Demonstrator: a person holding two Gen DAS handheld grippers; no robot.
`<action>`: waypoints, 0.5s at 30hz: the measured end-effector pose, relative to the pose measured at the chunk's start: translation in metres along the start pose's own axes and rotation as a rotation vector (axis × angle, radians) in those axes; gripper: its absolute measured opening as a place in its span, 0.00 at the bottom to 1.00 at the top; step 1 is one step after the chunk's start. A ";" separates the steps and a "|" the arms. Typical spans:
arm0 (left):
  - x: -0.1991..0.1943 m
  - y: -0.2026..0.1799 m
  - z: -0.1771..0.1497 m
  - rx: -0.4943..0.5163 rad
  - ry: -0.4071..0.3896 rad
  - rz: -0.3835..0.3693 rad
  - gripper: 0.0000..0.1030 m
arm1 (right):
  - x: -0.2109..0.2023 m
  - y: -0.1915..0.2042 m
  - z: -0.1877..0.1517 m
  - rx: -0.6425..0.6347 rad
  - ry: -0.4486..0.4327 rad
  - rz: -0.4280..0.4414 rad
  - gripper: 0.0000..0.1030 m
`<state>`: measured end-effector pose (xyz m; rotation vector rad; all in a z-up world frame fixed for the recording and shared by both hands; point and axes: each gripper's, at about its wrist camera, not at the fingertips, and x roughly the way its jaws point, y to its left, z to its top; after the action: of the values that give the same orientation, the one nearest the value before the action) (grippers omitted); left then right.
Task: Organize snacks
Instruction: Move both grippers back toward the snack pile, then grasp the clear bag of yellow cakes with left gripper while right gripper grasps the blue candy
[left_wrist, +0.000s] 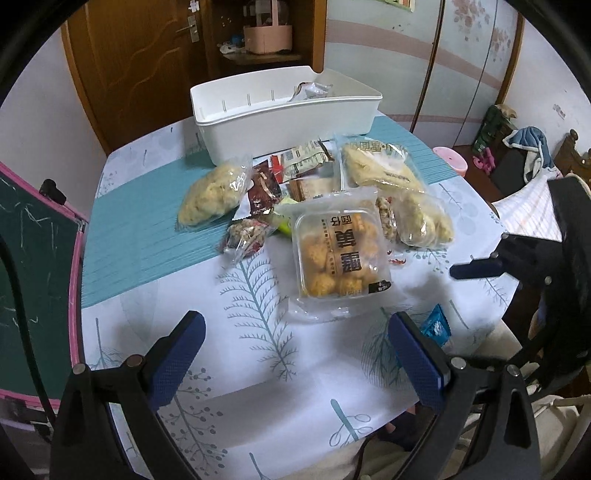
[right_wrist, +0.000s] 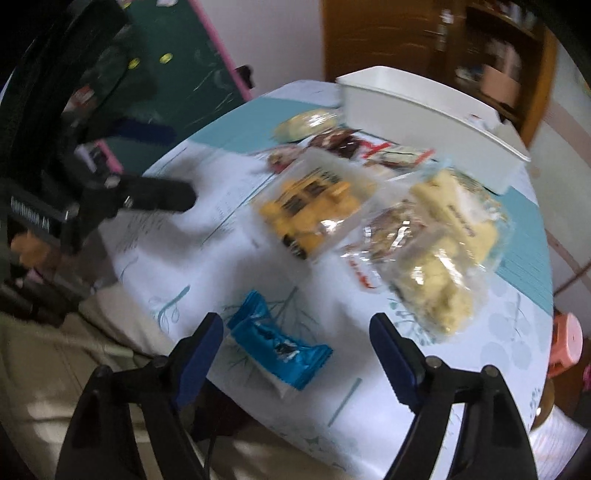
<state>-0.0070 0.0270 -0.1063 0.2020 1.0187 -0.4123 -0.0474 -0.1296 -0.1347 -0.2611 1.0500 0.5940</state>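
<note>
Nearest in the left wrist view, the left gripper (left_wrist: 295, 354) is seen spread wide and holding nothing, above a bare part of the surface (left_wrist: 258, 398) covered by a leaf-patterned cloth. Just beyond its fingertips lies a clear pack of golden fried snacks (left_wrist: 341, 254), not touched by either finger. A small blue packet (left_wrist: 437, 326) is seen beside the right finger, partly hidden behind it.

In the right wrist view, the right gripper (right_wrist: 297, 332) is likewise released and empty. The blue packet (right_wrist: 279, 345) lies between its fingers, closer to the left one; whether it is touched cannot be told. Farther on, the golden snack pack (right_wrist: 314, 206) and a bag of pale puffed pieces (right_wrist: 439, 258) lie side by side, blurred.

Behind these, the remaining snacks form a loose heap: a second pale bag (left_wrist: 212, 195) on the teal mat (left_wrist: 140, 236), several small dark and red wrappers (left_wrist: 264, 188), and a flat pale pack (left_wrist: 380, 170). Farthest stands the white bin (left_wrist: 284, 110), with one wrapped item (left_wrist: 310, 91) visible inside only from the left wrist view.

The right gripper (left_wrist: 476, 267) appears at the left view's right edge; the left gripper (right_wrist: 162, 166) appears at the right view's left edge.
</note>
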 end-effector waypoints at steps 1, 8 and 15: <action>0.002 0.000 0.002 -0.001 0.003 -0.003 0.96 | 0.003 0.002 -0.001 -0.018 0.008 0.005 0.79; 0.016 -0.004 0.012 0.000 0.011 -0.025 0.96 | 0.029 0.019 -0.011 -0.152 0.074 -0.019 0.73; 0.048 -0.013 0.026 -0.034 0.054 -0.071 0.96 | 0.031 0.004 -0.014 -0.076 0.085 -0.017 0.46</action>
<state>0.0301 -0.0058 -0.1336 0.1476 1.0879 -0.4552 -0.0491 -0.1226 -0.1687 -0.3644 1.1075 0.6127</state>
